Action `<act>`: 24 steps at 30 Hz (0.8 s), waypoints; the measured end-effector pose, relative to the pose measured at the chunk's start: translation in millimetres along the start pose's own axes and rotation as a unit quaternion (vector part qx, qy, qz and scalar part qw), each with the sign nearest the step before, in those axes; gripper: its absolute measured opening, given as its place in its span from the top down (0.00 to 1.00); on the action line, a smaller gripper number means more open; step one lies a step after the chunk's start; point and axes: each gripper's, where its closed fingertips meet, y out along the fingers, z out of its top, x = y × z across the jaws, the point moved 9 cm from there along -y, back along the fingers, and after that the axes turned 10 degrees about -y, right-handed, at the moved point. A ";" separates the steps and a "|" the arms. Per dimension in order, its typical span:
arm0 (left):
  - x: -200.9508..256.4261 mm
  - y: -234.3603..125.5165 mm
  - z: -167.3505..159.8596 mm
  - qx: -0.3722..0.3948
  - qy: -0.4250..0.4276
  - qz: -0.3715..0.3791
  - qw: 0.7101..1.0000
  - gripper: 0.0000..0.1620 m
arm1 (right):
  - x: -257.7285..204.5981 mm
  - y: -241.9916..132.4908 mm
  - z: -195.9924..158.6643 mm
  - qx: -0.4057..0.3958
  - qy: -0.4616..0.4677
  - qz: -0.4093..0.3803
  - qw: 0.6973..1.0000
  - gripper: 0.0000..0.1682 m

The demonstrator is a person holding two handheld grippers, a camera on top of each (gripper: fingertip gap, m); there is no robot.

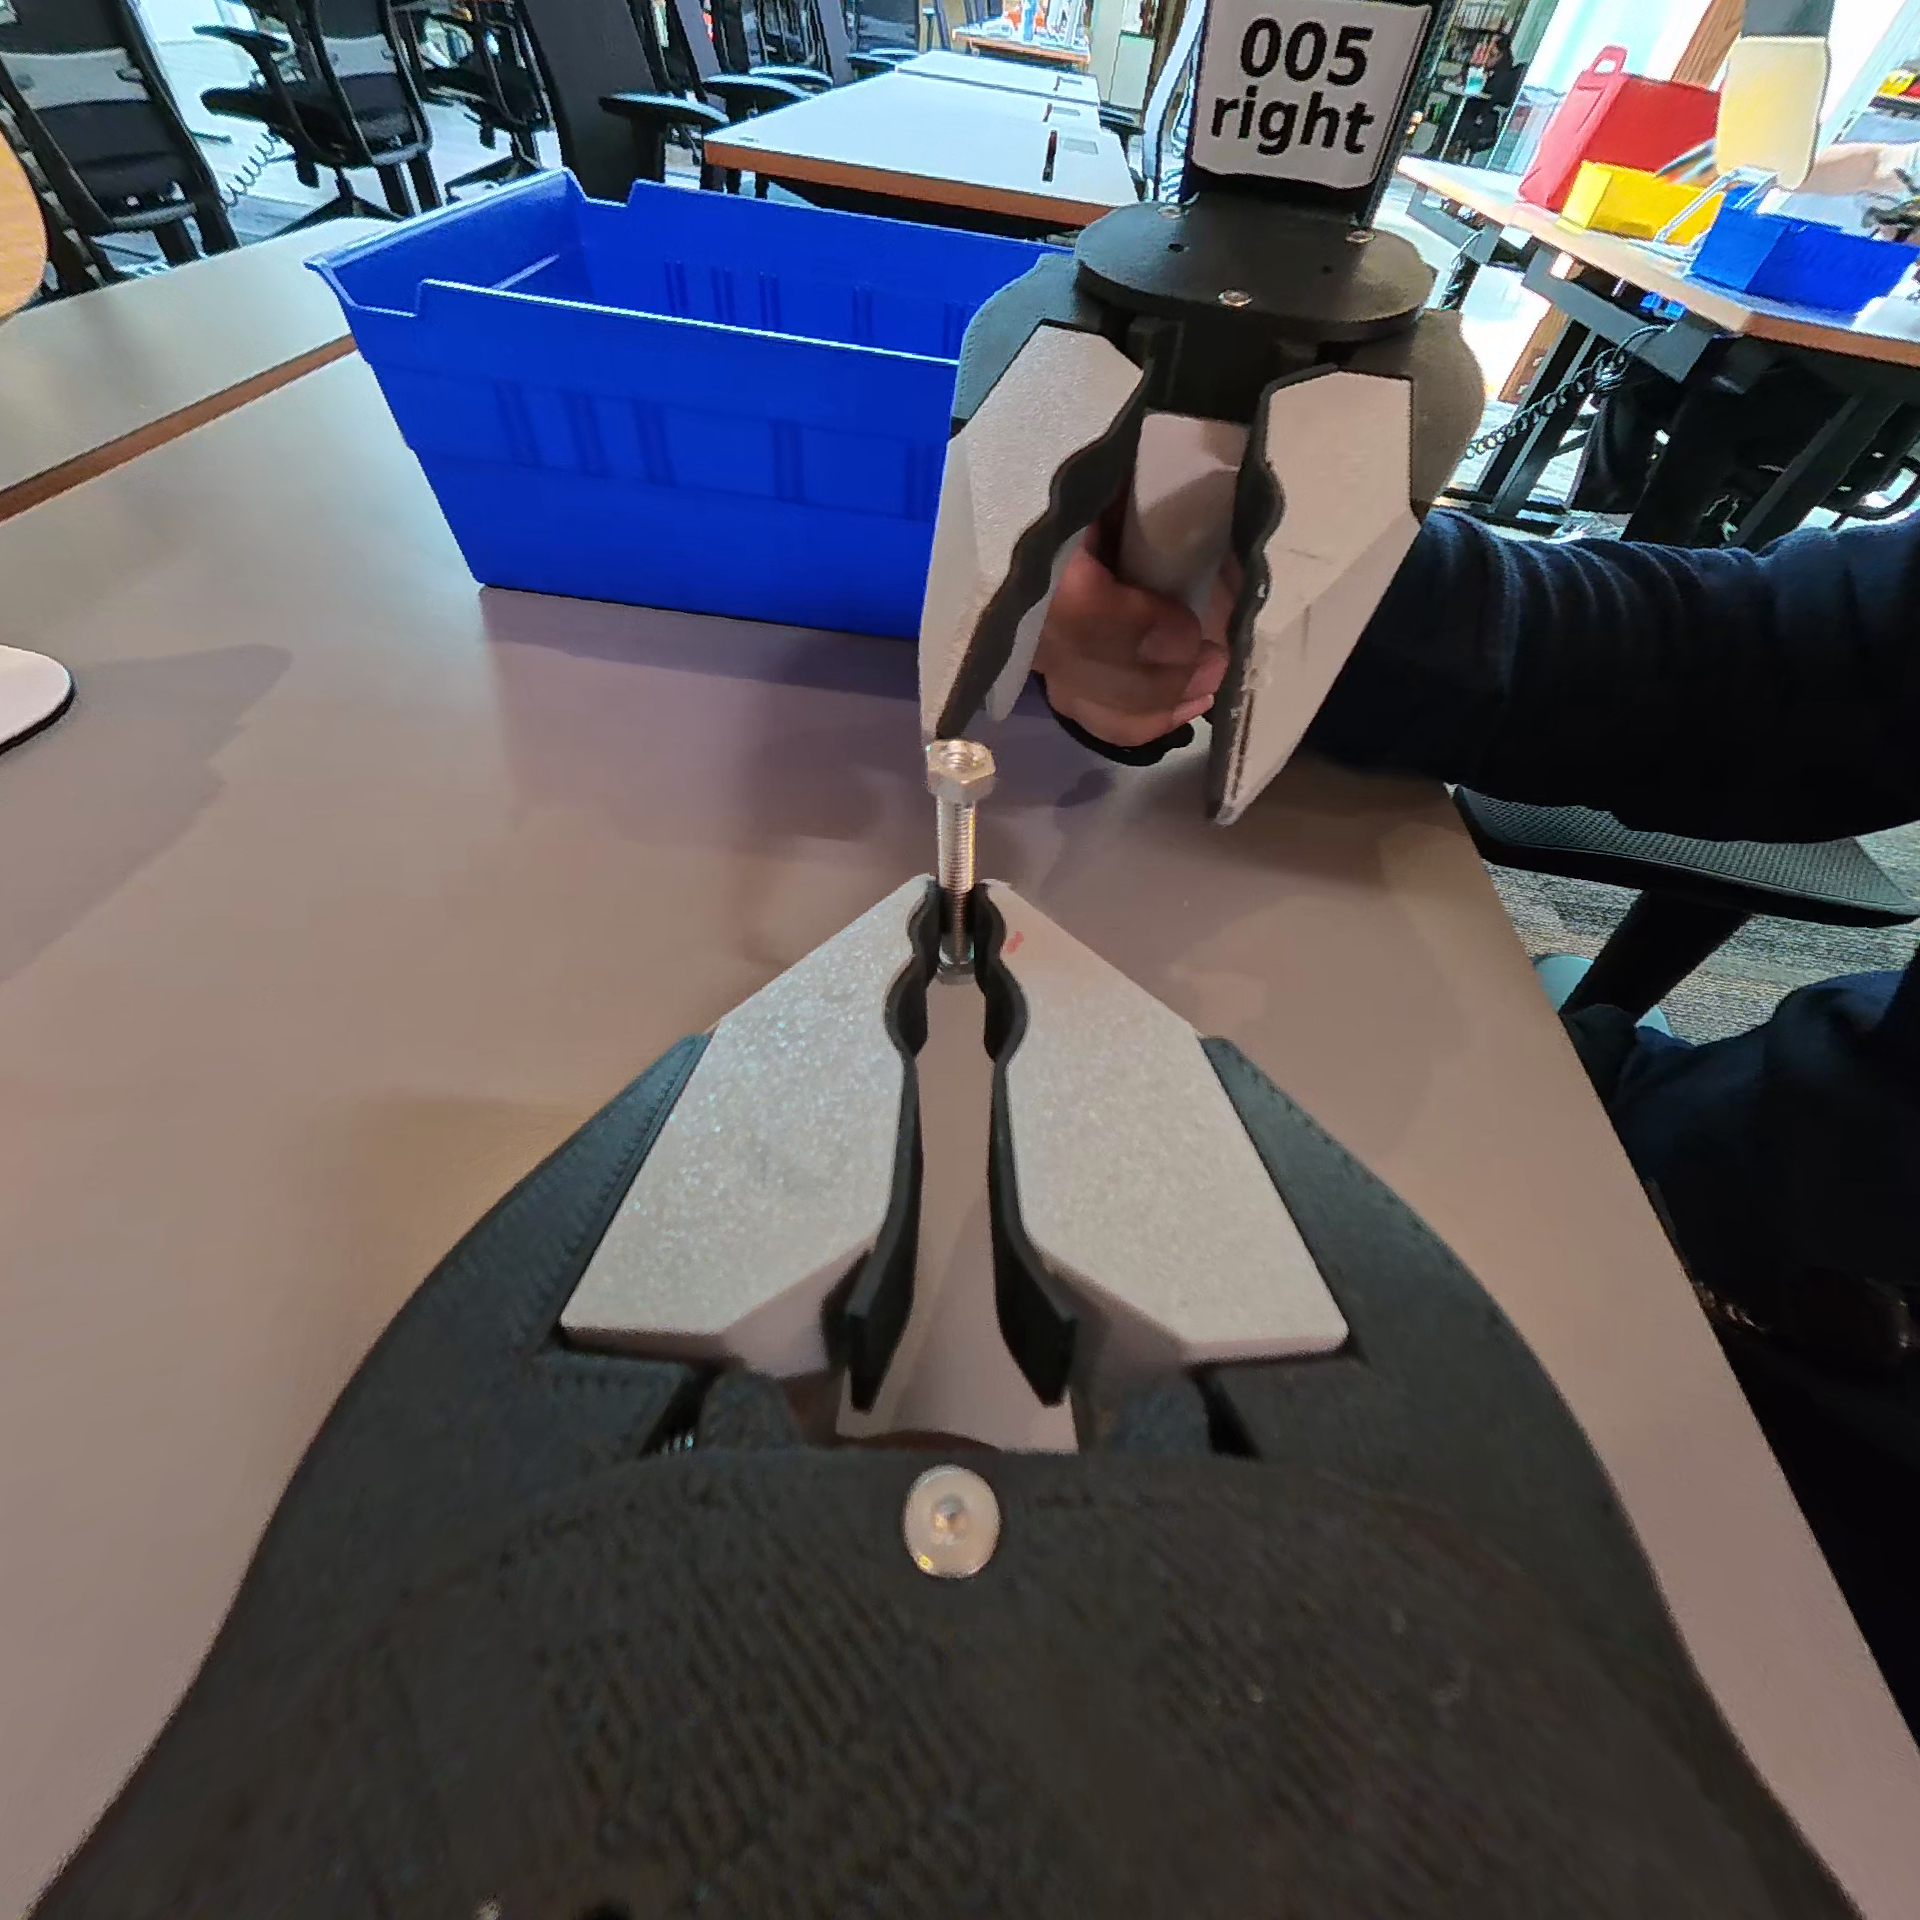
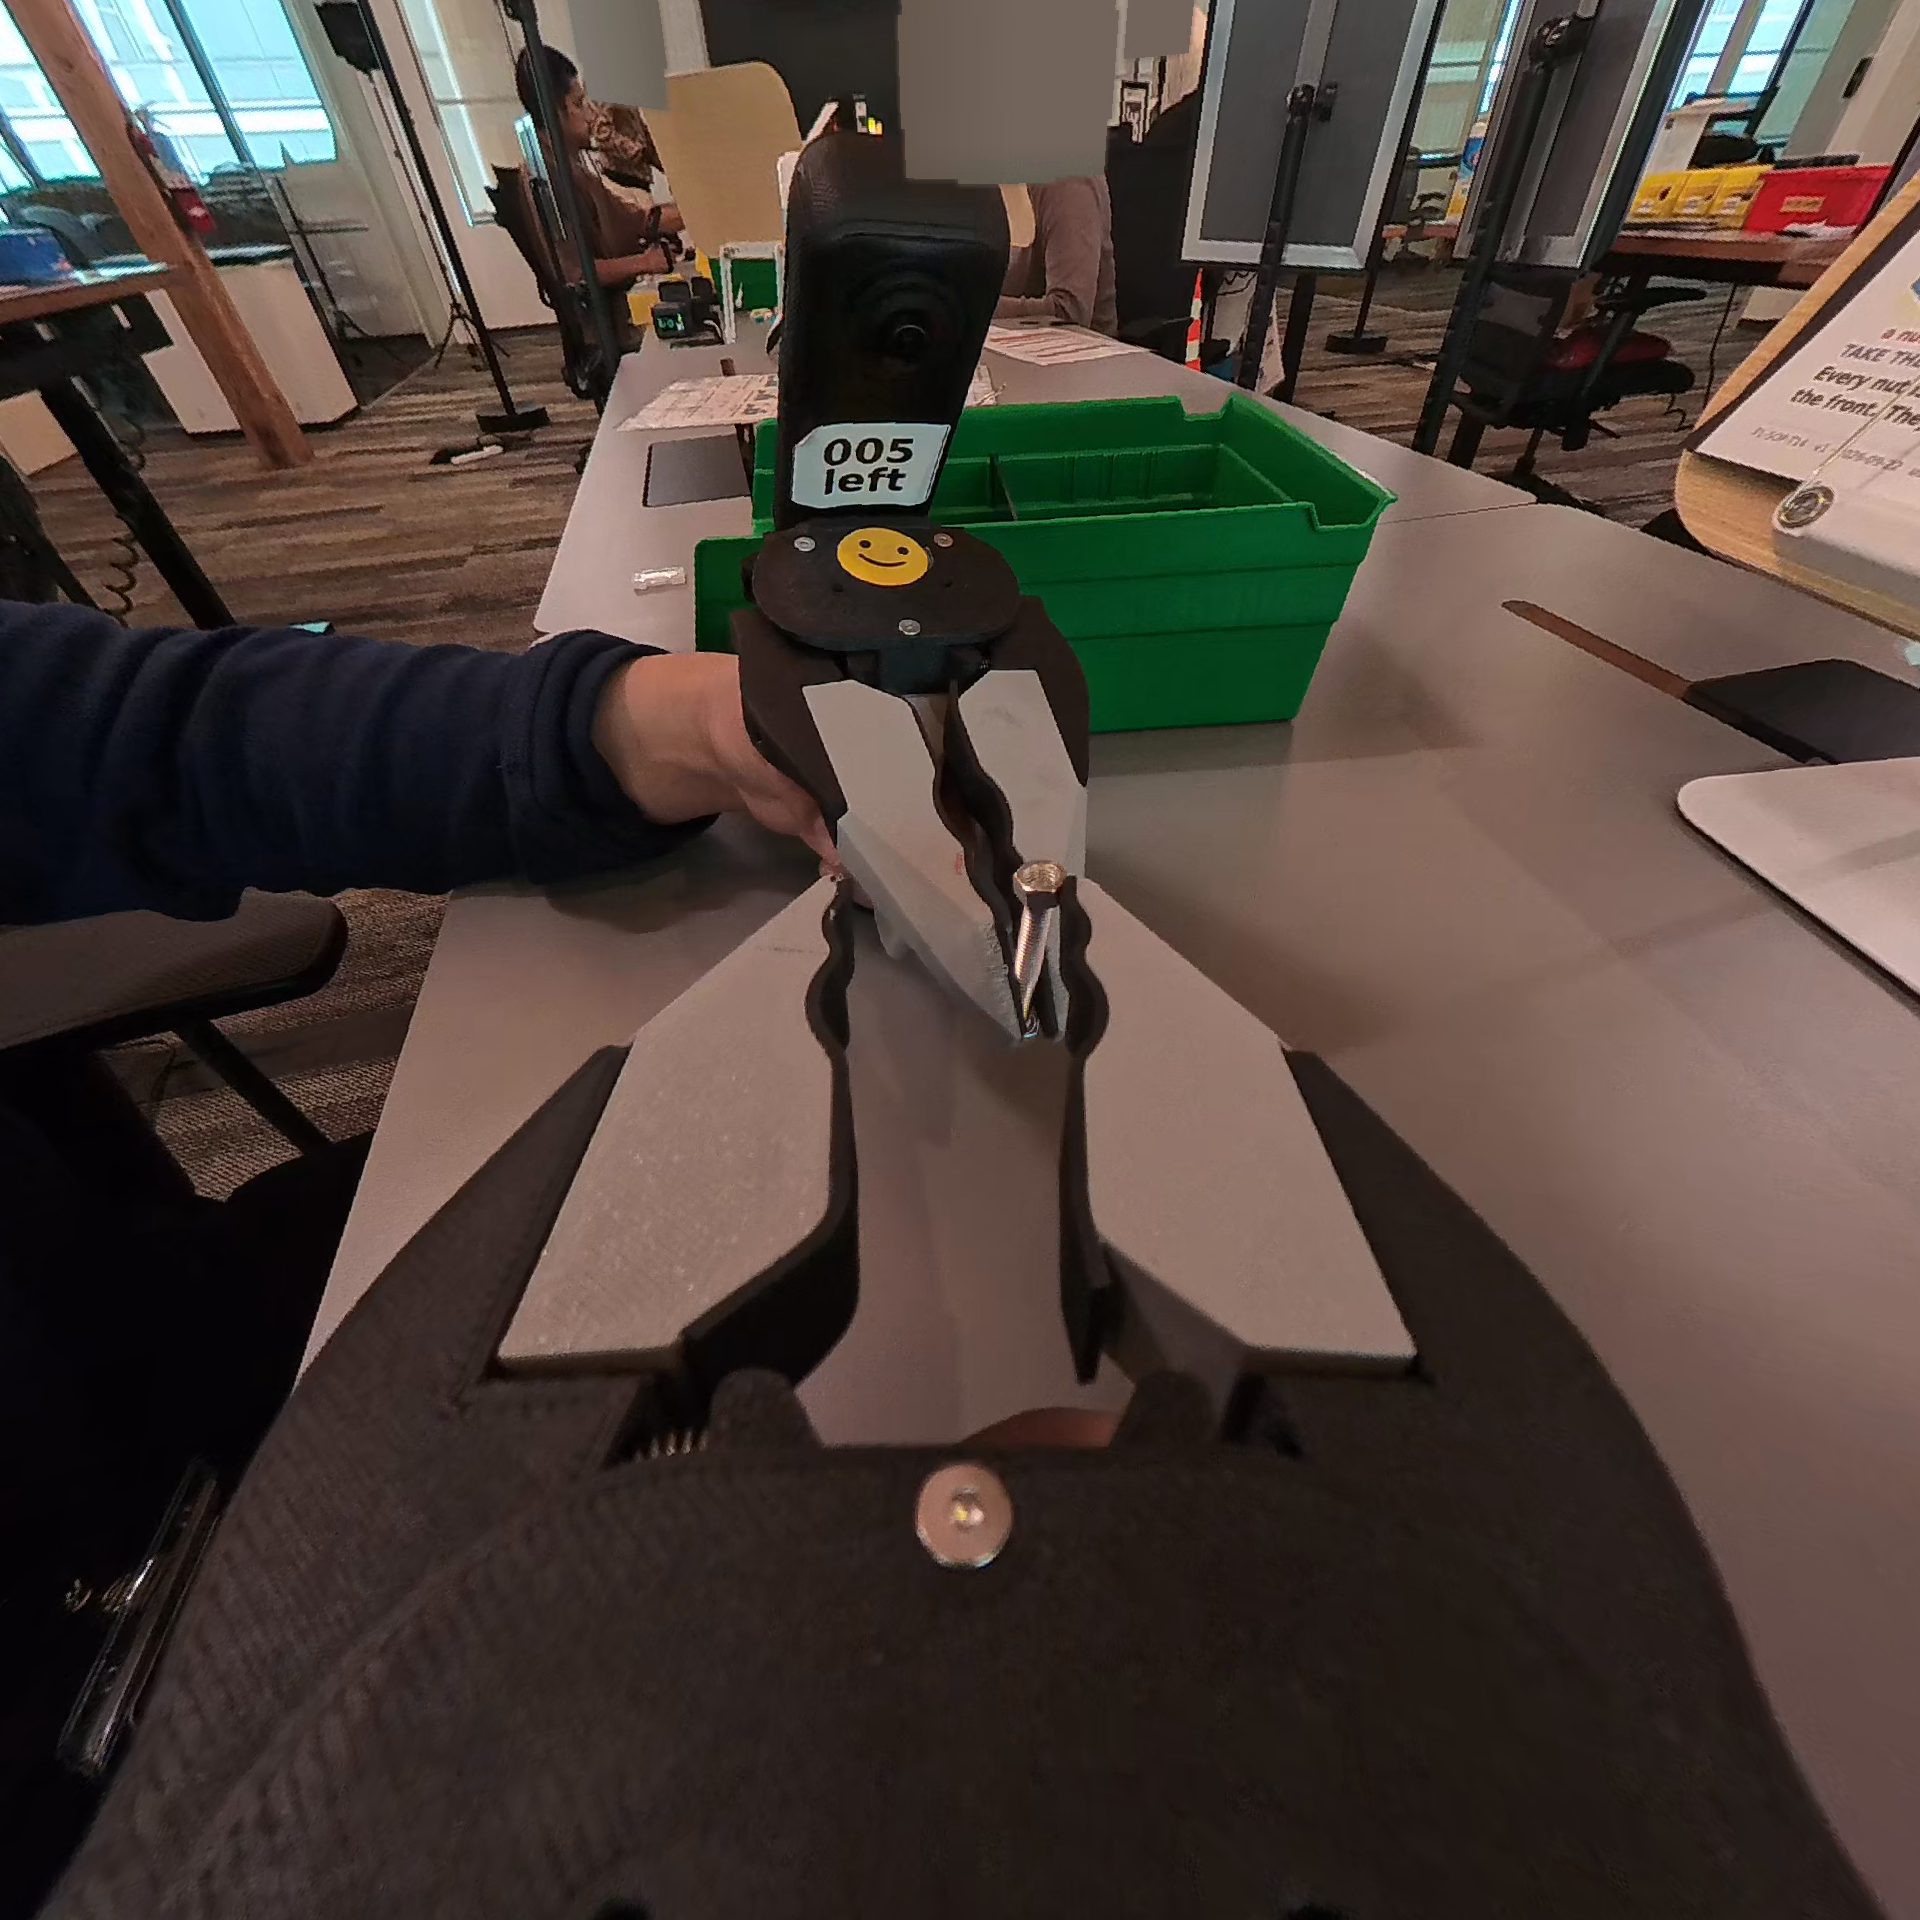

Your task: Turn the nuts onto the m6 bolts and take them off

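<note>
Lay under both claws: one grey matte table (image 1: 416, 935). Stood beyond the left claw (image 1: 957, 914): one blue plastic bin (image 1: 665, 436), its right end hidden behind the right claw (image 1: 1091, 758). Stood beyond that left claw in the right wrist view: one green plastic bin (image 2: 1195, 582), partly masked by it. Left claw nearly closed, clamped on one silver threaded bolt (image 1: 955, 831). Bolt upright, long axis vertical, hexagonal end uppermost, lower end buried between the pads; a nut there hard to make out. Right claw spread wide, holding nothing, one tip just beside the bolt's top.
</note>
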 end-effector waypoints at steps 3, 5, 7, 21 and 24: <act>-1.2 -0.6 0.0 0.000 -0.003 0.004 1.000 0.98 | 0.1 0.2 -0.9 -0.002 0.002 0.000 1.000 0.78; -1.7 -0.9 0.2 0.001 -0.004 0.007 1.000 0.98 | -0.3 0.2 -0.8 -0.003 0.000 0.001 1.000 0.78; -2.4 -1.3 0.2 0.001 -0.005 0.009 1.000 0.98 | -0.7 0.3 -0.8 -0.004 -0.001 0.001 1.000 0.78; -3.1 -0.5 -0.4 -0.004 -0.010 0.013 1.000 0.98 | 3.0 -1.6 0.6 -0.024 -0.063 -0.074 0.995 0.86; -2.8 0.0 -0.7 -0.007 -0.010 0.011 1.000 0.98 | 0.7 -1.7 1.6 -0.052 -0.120 -0.088 0.987 0.87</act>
